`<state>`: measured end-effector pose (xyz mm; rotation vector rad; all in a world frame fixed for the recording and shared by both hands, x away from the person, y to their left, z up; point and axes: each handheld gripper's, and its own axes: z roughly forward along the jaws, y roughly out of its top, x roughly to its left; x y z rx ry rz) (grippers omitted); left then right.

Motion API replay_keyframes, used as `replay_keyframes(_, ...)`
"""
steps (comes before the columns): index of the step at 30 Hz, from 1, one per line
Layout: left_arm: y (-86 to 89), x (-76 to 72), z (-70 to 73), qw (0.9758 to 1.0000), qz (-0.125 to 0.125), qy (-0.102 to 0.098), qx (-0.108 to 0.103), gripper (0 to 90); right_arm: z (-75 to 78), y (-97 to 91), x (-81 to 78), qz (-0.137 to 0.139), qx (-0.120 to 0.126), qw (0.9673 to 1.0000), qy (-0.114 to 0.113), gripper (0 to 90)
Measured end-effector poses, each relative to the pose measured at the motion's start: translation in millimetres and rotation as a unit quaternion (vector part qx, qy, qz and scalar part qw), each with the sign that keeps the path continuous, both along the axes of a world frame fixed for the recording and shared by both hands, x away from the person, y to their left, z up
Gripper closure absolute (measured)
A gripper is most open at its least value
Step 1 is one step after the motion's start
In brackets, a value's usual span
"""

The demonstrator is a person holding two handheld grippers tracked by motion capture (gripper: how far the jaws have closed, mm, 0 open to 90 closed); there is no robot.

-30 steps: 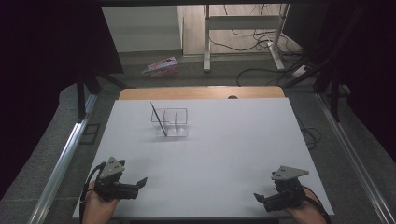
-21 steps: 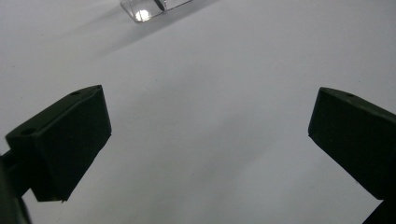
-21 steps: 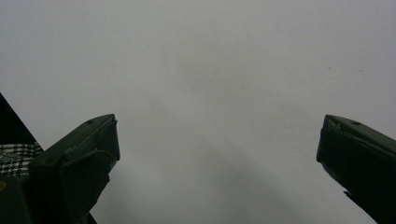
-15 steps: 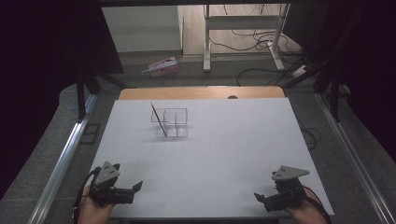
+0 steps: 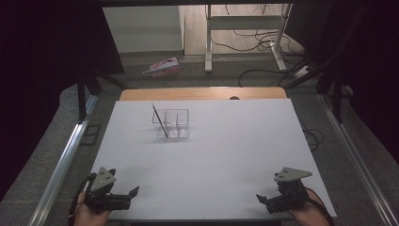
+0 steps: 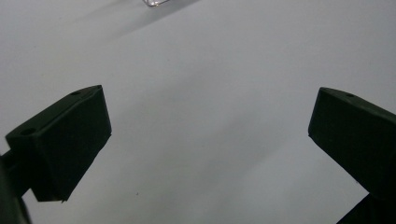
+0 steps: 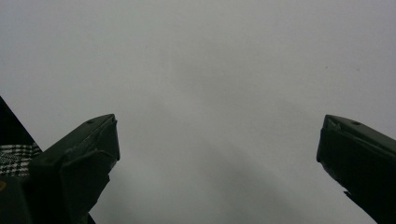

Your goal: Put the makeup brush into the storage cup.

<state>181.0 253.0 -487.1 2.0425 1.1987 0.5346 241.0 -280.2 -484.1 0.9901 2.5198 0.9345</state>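
A small clear box with inner dividers stands on the white table, left of centre toward the far side. A thin dark stick leans in it. My left gripper rests at the near left corner, open and holding nothing. Open and bare as well, my right gripper sits at the near right corner. In the left gripper view the jaws stand wide apart over white table, and a corner of the clear box shows at the top edge. The right gripper view has wide jaws over plain table.
A wooden strip borders the table's far edge. On the floor beyond lie a pink and white packet, cables and a metal desk frame. Metal rails run along both sides of the table.
My left gripper has drawn back toward the near left corner of the table. The right gripper and the clear box have stayed put.
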Motion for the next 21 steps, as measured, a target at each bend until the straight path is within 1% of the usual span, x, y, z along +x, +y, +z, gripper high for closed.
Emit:
replay_keyframes(4, 1.6, -2.3, -1.4, 1.0, 0.003, 0.001, 0.004, 0.0, 0.1, -0.2, 0.0, -0.001, 0.0, 1.0, 0.0, 0.0)
replay_keyframes(11, 4.4, -5.7, -4.1, 0.9998, 0.009, 0.005, 0.017, 0.0, 0.0, -0.6, 0.1, -0.002, 0.0, 1.0, 0.0, 0.0)
replay_keyframes(14, 6.3, -7.0, -3.7, 0.9998, 0.013, 0.004, 0.016, 0.0, 0.0, -0.7, 0.2, -0.002, 0.0, 1.0, 0.0, 0.0)
replay_keyframes(17, 7.2, -7.7, -3.8, 0.9997, 0.017, 0.003, 0.02, 0.0, -0.1, -0.8, 0.1, -0.002, -0.001, 1.0, 0.001, 0.0)
replay_keyframes(21, 6.9, -6.8, -4.4, 0.9996, 0.017, 0.008, 0.021, 0.0, -0.4, -0.7, 0.2, -0.002, -0.001, 1.0, 0.002, 0.0)
